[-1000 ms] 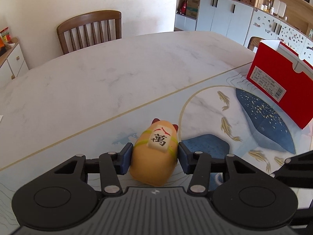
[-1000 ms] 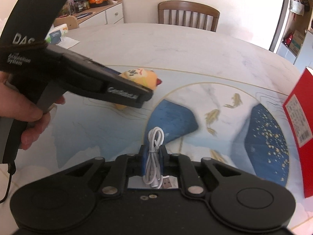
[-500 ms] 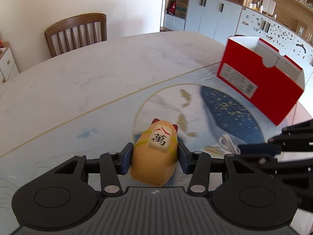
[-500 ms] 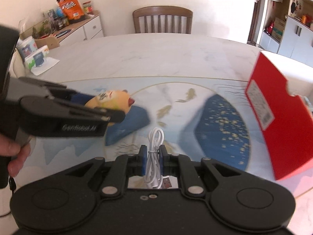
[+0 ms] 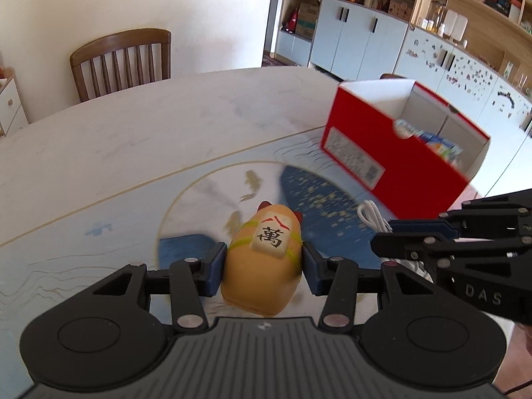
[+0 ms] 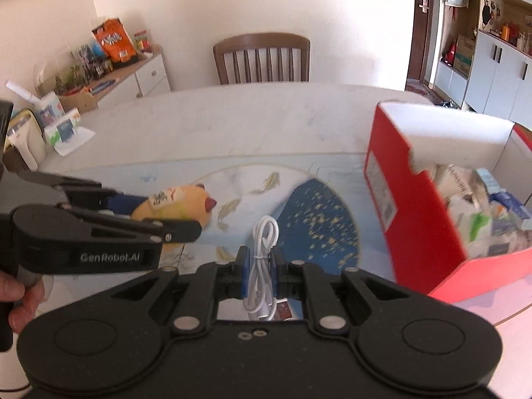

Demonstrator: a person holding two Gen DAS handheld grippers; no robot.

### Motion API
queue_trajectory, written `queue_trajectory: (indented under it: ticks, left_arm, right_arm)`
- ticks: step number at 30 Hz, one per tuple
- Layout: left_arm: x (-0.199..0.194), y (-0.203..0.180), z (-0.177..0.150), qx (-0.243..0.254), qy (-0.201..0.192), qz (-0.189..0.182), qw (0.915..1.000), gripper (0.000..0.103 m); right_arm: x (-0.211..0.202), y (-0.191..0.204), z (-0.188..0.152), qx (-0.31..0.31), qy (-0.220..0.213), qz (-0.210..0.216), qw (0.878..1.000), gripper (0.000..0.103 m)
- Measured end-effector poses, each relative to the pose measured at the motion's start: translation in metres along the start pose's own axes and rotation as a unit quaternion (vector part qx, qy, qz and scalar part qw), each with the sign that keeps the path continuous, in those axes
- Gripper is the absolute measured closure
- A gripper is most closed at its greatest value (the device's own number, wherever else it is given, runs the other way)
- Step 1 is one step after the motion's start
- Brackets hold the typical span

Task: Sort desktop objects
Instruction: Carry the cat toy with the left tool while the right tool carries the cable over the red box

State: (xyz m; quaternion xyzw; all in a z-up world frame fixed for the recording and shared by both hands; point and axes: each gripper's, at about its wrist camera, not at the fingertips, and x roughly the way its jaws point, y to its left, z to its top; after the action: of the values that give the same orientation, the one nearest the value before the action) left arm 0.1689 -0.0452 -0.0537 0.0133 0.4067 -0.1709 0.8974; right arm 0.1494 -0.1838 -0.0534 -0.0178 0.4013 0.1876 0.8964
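Left gripper (image 5: 262, 267) is clamped on the toy (image 5: 264, 262), right gripper (image 6: 258, 267) on the cable (image 6: 262, 259); lift both clear of the red box (image 6: 412, 219) rim before letting go

Wooden chair (image 5: 121, 60) against cream wall (image 5: 133, 0), pale-blue cabinets (image 5: 359, 41).

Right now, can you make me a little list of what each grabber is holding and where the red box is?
left gripper: shut on the orange cat toy
right gripper: shut on the coiled white cable
red box: open on top, on the table's right side, packets already inside
table mat: blue and white with fish, under both grippers
chair: wooden, at the table's far side
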Motion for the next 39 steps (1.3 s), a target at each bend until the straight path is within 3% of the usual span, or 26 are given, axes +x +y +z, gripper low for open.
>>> queue_trajectory:
  ticks: [19, 39]
  left_arm:
    - [-0.008, -0.093, 0.060, 0.022, -0.046, -0.028, 0.9983, 0.056]
    - [0.071, -0.200, 0.125, 0.100, -0.031, -0.053, 0.9931, 0.056]
  right_arm:
    - [-0.066, -0.109, 0.034, 0.018, -0.057, 0.011, 0.998, 0.091]
    - [-0.059, -0.237, 0.045, 0.052, -0.051, -0.047, 0.996, 0.091]
